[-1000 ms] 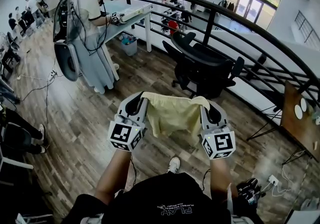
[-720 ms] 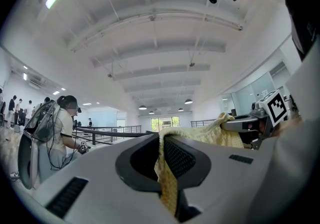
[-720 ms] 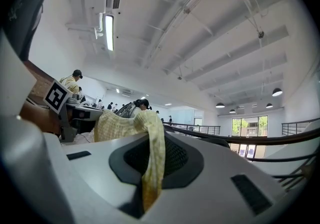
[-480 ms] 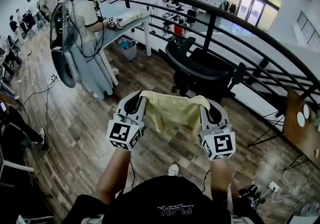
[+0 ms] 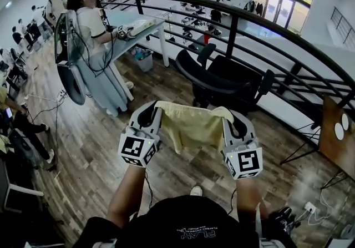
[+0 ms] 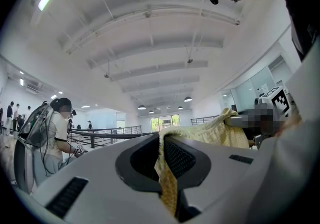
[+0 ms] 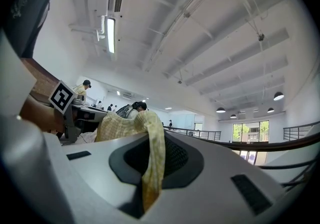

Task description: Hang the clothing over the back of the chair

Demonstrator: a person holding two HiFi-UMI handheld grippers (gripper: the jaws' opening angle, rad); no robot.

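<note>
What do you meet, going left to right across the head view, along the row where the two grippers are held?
left gripper → garment → right gripper. Each gripper is shut on one end of the garment.

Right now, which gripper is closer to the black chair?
Right. In the head view the right gripper is directly below the black chair, apart from it; the left gripper is below and off to its left, farther away. Both are shut on the yellow clothing.
</note>
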